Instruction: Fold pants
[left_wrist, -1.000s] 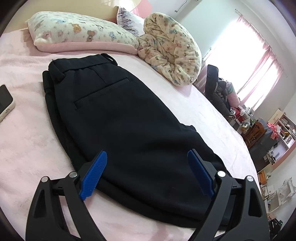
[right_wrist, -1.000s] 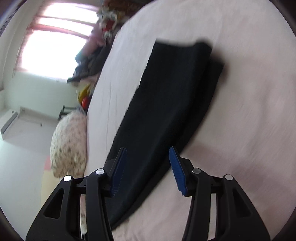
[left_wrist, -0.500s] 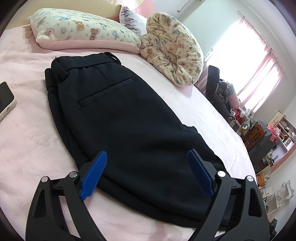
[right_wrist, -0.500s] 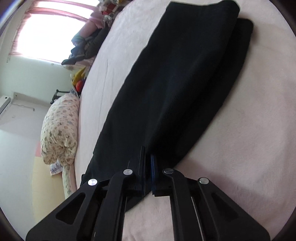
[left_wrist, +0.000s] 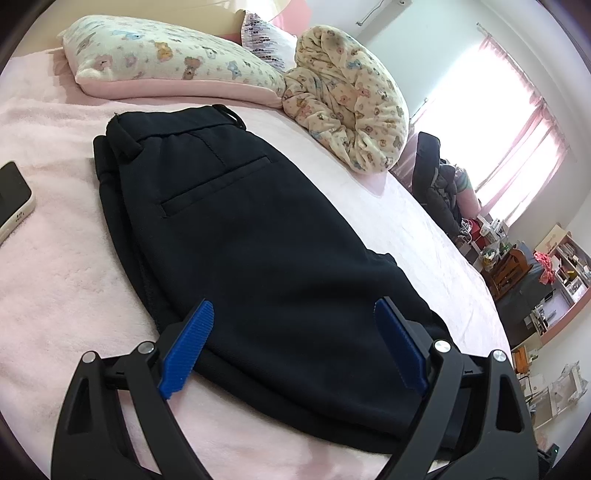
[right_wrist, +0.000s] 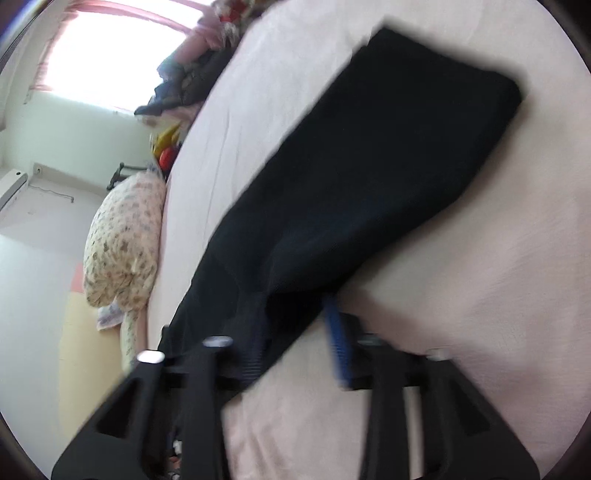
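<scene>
Two grippers: my left gripper (left_wrist: 293, 349) spread wide over pants (left_wrist: 258, 236) edge.
Right gripper (right_wrist: 295, 332): parted, blurred, fabric between.
Room: bare pink bed (left_wrist: 66, 280) on both sides.

Pants (left_wrist: 258, 236) were black, bed (left_wrist: 55, 258) sheet pale pink, pillow (left_wrist: 166, 55) & rolled blanket (left_wrist: 351, 110) cream w/ pastel bear print, curtains (left_wrist: 532, 110) pink, left gripper (left_wrist: 295, 347) black w/ blue pads (left_wrist: 188, 343).
</scene>
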